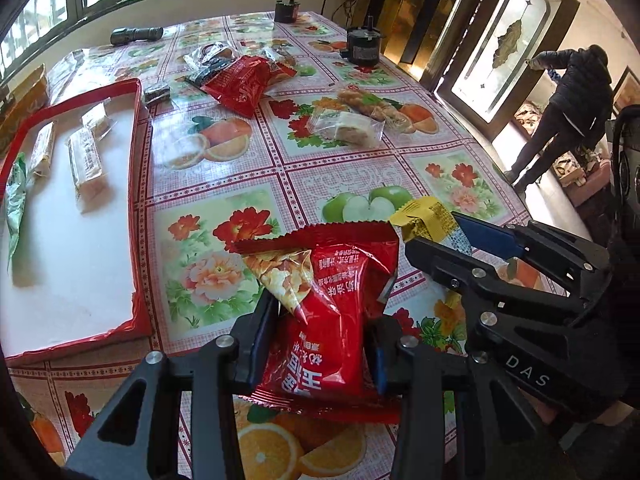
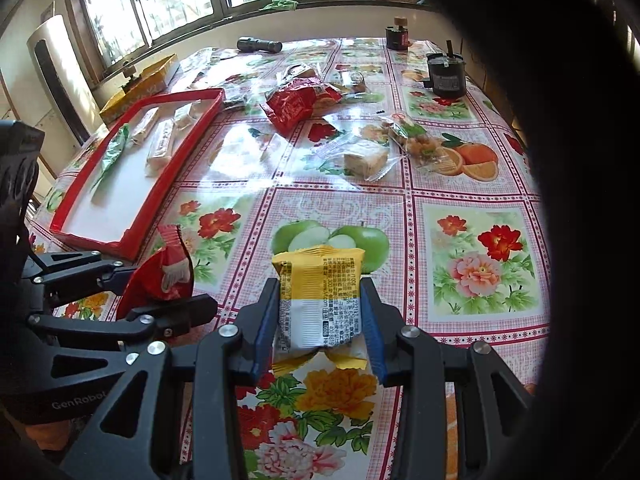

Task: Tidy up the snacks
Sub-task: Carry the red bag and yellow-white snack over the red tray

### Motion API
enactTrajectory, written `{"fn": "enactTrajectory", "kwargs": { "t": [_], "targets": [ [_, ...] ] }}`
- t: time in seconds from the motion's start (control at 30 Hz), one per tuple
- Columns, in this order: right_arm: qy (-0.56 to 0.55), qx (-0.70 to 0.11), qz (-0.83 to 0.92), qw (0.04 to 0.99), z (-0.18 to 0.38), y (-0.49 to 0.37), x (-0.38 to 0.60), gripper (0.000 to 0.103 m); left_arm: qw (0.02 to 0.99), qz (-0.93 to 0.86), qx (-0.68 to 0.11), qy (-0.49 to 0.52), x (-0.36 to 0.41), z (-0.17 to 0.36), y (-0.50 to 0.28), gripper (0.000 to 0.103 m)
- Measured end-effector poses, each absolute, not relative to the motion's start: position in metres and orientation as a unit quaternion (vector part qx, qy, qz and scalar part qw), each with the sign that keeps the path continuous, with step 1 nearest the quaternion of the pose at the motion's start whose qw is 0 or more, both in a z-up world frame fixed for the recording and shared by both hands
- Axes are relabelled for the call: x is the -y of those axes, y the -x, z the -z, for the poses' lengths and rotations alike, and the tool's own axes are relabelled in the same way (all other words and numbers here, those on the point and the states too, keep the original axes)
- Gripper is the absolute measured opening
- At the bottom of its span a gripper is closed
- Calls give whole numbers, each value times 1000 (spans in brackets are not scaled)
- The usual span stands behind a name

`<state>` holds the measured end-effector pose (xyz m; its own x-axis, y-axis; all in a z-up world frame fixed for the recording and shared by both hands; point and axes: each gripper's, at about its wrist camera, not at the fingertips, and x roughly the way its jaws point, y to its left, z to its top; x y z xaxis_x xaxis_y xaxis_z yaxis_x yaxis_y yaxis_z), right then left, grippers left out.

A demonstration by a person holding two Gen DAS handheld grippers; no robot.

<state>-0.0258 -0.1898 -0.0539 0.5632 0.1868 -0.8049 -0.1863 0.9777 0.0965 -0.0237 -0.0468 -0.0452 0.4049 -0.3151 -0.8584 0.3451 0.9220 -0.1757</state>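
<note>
Left wrist cam: left gripper (image 1: 320,344) is clamped on a red snack bag (image 1: 332,300), both blue pads pressed into its sides, so jaws are only as far apart as the bag is thick. Bag sticks up and fwd from the fingers, crinkled top edge pointing away from the cam, held near the front edge of the table w/ the fruit-and-flower tablecloth (image 1: 248,168). Just to the right the right gripper (image 1: 452,236) comes in from the side w/ a yellow snack pack (image 1: 428,220) pinched btwn its fingers. Far left on the table is the red-rimmed tray (image 1: 138,160), w/ a few pale wrapped bars and a green packet lying in it. Mid-table there's another red bag (image 1: 240,84), and well to its right a clear-wrapped pastry (image 1: 352,126) touching a clear pack of crunchy-looking stuff (image 1: 380,108). A person in a dark coat (image 1: 560,112) stands off to the right by a glass door.

Right wrist cam: right gripper (image 2: 320,320) squeezes the yellow snack pack (image 2: 320,300) side to side, pack upright, yellow top half and white bottom w/ print, jaws closed down to its width. Left gripper (image 2: 168,292) is at the left w/ the red snack bag (image 2: 164,280) in it. Tray (image 2: 180,152) is beyond it, upper left. A black flashlight (image 2: 259,45) lies at the far edge by the window.
</note>
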Motion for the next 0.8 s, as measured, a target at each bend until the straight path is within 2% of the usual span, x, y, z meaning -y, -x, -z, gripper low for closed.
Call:
{"fn": "enactTrajectory", "kwargs": {
  "t": [0.4,0.8],
  "targets": [
    [22,-430,-134,893,23,8,153,41,870,154,-468,13,6,15,10,40],
    [57,-416,-208,883,9,-39,66,41,881,52,-465,64,-84,5,-18,40]
  ]
}}
